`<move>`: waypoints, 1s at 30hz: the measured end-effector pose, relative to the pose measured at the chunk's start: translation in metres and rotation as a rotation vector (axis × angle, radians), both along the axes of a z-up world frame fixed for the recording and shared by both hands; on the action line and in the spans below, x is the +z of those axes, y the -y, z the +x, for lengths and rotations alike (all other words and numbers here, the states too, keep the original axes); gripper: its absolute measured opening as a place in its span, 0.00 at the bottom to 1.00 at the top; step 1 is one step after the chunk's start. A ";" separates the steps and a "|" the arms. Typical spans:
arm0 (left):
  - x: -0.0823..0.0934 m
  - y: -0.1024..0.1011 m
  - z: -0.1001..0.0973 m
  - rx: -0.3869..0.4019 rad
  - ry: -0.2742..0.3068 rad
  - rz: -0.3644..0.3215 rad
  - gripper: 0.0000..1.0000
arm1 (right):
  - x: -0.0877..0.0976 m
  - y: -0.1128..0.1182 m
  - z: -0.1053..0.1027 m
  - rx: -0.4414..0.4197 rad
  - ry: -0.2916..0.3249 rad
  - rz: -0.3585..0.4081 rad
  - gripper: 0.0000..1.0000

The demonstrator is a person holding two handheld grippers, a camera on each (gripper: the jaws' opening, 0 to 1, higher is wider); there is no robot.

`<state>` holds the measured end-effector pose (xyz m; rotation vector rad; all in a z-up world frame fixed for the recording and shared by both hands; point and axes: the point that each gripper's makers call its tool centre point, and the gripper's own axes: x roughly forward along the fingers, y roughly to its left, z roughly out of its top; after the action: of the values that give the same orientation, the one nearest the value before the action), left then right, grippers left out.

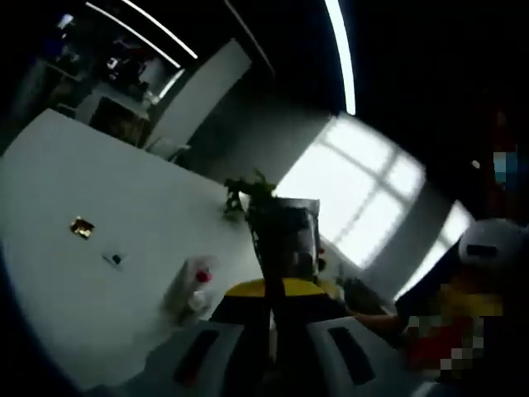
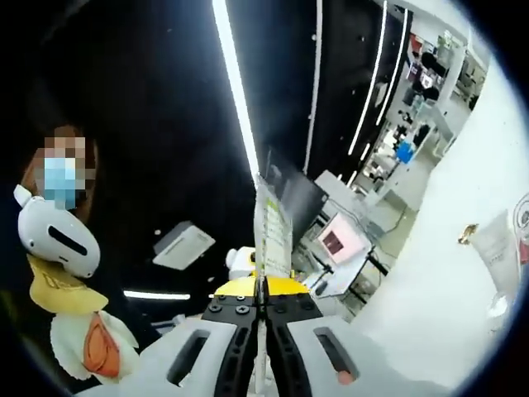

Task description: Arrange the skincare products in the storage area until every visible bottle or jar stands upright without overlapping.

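A dark flat packet (image 1: 288, 236) is held upright between the jaws of the left gripper (image 1: 275, 327), raised above the white table (image 1: 124, 207). A thin pale sachet (image 2: 272, 227) is clamped edge-on in the closed jaws of the right gripper (image 2: 264, 331). On the table, a clear bottle with a red cap (image 1: 192, 285) is seen lying, with a small gold item (image 1: 81, 227) well apart from it. A white tube (image 2: 498, 248) is seen at the table's edge.
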<state>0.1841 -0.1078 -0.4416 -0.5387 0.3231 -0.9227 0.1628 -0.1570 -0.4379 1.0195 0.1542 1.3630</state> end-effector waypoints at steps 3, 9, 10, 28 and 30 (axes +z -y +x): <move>0.008 -0.004 0.002 0.056 0.097 -0.029 0.12 | 0.000 0.006 0.013 -0.041 -0.076 0.048 0.01; -0.008 0.025 -0.020 -0.092 0.016 -0.098 0.52 | 0.005 0.013 0.028 -0.071 -0.196 0.140 0.01; -0.010 0.028 -0.021 -0.101 0.010 -0.094 0.47 | 0.006 0.012 0.027 -0.069 -0.201 0.149 0.01; -0.057 0.005 -0.004 0.093 -0.126 -0.119 0.03 | -0.041 -0.012 0.041 -0.245 -0.169 -0.224 0.01; -0.070 -0.002 -0.001 0.129 -0.148 -0.070 0.08 | -0.047 -0.011 0.044 -0.261 -0.179 -0.229 0.01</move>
<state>0.1832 -0.1055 -0.5119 -0.6861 0.3862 -0.7731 0.2072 -0.1465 -0.4845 0.9311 0.2932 0.9925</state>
